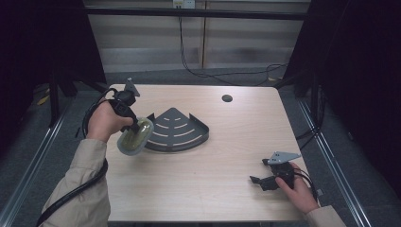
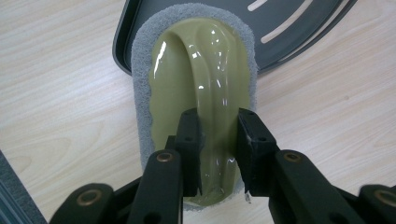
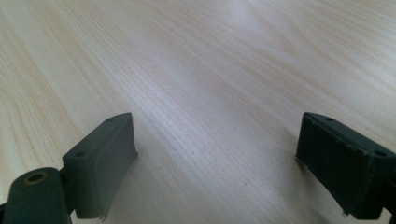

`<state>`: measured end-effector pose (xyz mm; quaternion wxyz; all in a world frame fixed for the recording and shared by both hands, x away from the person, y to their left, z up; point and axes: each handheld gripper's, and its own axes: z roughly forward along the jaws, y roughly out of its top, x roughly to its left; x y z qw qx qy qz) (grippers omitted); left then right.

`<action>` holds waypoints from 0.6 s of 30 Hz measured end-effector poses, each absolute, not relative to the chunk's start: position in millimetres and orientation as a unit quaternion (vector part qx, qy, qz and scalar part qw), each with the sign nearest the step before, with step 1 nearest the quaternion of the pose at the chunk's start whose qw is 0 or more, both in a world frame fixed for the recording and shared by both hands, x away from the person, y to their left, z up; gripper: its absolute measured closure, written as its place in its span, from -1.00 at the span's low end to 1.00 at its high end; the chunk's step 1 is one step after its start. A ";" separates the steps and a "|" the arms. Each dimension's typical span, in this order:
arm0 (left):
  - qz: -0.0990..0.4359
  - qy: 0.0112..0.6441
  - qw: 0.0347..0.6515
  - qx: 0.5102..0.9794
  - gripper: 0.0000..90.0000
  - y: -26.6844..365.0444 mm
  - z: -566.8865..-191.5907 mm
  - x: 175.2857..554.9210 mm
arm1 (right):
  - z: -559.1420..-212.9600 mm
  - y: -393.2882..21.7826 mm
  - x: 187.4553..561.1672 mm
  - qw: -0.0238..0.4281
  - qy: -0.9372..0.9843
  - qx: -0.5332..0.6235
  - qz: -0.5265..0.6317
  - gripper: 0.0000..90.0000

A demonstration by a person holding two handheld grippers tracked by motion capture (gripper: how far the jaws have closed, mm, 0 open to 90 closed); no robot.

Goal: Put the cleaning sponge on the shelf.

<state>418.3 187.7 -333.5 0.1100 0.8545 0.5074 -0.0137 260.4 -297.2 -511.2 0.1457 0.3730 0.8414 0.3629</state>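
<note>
Scrubbing pad (image 2: 194, 88) with an olive handle sits pinched by our left gripper (image 2: 218, 154), its jaws closed on the ridge, overlapping the dark corner tray's (image 1: 198, 130) left edge; we should press it flat, while our right gripper (image 3: 217, 161) rests wide open, empty, on the worktop (image 1: 203, 179).

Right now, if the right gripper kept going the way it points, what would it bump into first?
Probably just the wooden table. The right gripper is open, aimed low across bare wood, with nothing between or ahead of its jaws as far as its view shows.

Glossy olive plastic scrubber (image 2: 201, 93), rough grey pad; perhaps matt-metal rack (image 1: 177, 127).
</note>
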 end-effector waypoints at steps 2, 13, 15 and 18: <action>-0.015 0.506 0.109 0.856 0.60 186.2 -334.6 421.4 | -511.2 -297.2 260.4 0.146 0.841 0.373 0.363 -0.75; -0.006 0.498 0.115 0.860 0.60 175.1 -335.5 434.5 | -511.1 -297.2 260.4 0.146 0.841 0.373 0.363 -0.75; -0.003 0.496 0.116 0.860 0.60 172.7 -335.4 436.7 | -511.2 -297.2 260.4 0.145 0.841 0.373 0.363 -0.75; -0.008 0.495 0.116 0.861 0.60 169.8 -335.8 440.6 | -511.2 -297.2 260.4 0.146 0.841 0.373 0.363 -0.75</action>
